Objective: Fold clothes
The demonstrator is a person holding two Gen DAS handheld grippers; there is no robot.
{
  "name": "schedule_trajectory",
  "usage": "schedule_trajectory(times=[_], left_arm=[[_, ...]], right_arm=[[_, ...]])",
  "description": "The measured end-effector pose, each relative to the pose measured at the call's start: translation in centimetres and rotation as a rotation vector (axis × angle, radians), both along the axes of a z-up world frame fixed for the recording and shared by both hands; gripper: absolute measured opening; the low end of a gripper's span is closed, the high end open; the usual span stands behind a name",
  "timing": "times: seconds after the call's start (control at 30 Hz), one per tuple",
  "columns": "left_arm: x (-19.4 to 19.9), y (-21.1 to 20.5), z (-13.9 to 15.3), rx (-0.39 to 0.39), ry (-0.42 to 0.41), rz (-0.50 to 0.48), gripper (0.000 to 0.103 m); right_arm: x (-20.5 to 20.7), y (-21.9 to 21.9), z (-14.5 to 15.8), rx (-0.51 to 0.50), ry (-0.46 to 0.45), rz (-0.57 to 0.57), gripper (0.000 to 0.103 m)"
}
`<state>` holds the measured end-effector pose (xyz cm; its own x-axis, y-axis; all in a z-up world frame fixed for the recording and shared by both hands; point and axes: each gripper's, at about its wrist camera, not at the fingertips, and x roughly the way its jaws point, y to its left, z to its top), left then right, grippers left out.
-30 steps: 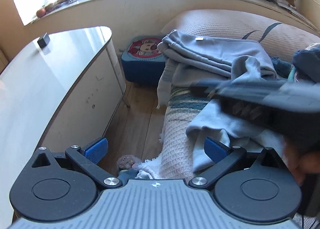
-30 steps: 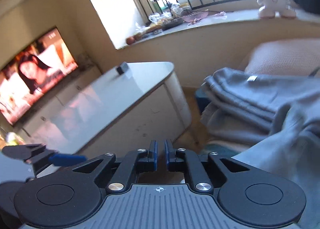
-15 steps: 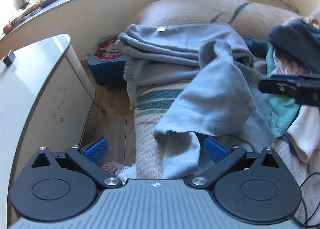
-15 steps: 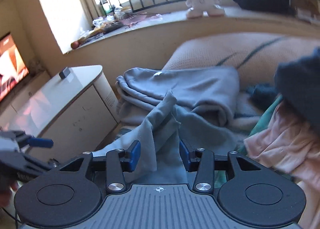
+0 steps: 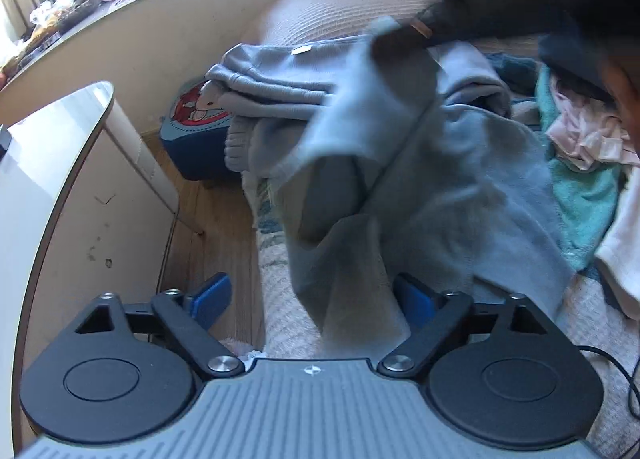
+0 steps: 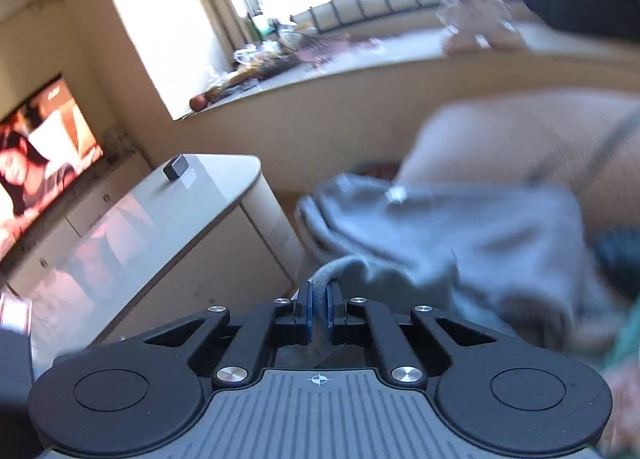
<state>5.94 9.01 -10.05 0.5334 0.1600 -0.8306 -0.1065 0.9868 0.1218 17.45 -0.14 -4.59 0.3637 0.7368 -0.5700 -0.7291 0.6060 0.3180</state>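
No legible text anywhere — television [image 6: 44,147] caption (top corner) blurred.

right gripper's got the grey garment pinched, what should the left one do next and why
Probably finish closing the left gripper on the hanging grey garment. Its jaws are closing with the cloth's lower edge between them, not yet pressed, while the right gripper grips a fold. Two holds would let the piece be spread.

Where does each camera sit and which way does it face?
Left wrist: sits on the left claw, looking down at a grey garment on the bed; claw closing, cloth between the pads, unpinched.
Right wrist: sits on the right claw, facing the table, TV and window; claw closing on a grey fold.
Shared: grey clothes, table, windowsill.
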Motion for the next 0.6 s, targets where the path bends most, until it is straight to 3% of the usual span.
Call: schedule_trajectory(times=[0.07,0.23,0.37,0.47,0.6], left_arm=[[0.2,1.1,-0.3,-0.041,0.010,0.035,0.072],[0.5,3.0,-1.0,-0.069,0.028,0.105,0.063],[0.6,3.5,-1.2,-0.100,0.036,0.120,0.067],[0.5,3.4,-1.3,-0.102,0.036,0.121,0.081],[0.2,3.2,-1.2,-0.093,0.031,0.116,0.083]], right_arm=[[1.2,2.7,-0.4,-0.028,-0.003,0.030,0.007],[3.2,7.5,-3.8,-0.157,-0.016,0.033,0.013],[3.4,6.8,-3.9,-0.180,-0.039,0.010,0.019],[2.8,3.9,-1.7,-0.172,-0.108,-0.022,0.023],[2.2,-1.5,0.8,-0.175,-0.169,-0.092,0.036]])
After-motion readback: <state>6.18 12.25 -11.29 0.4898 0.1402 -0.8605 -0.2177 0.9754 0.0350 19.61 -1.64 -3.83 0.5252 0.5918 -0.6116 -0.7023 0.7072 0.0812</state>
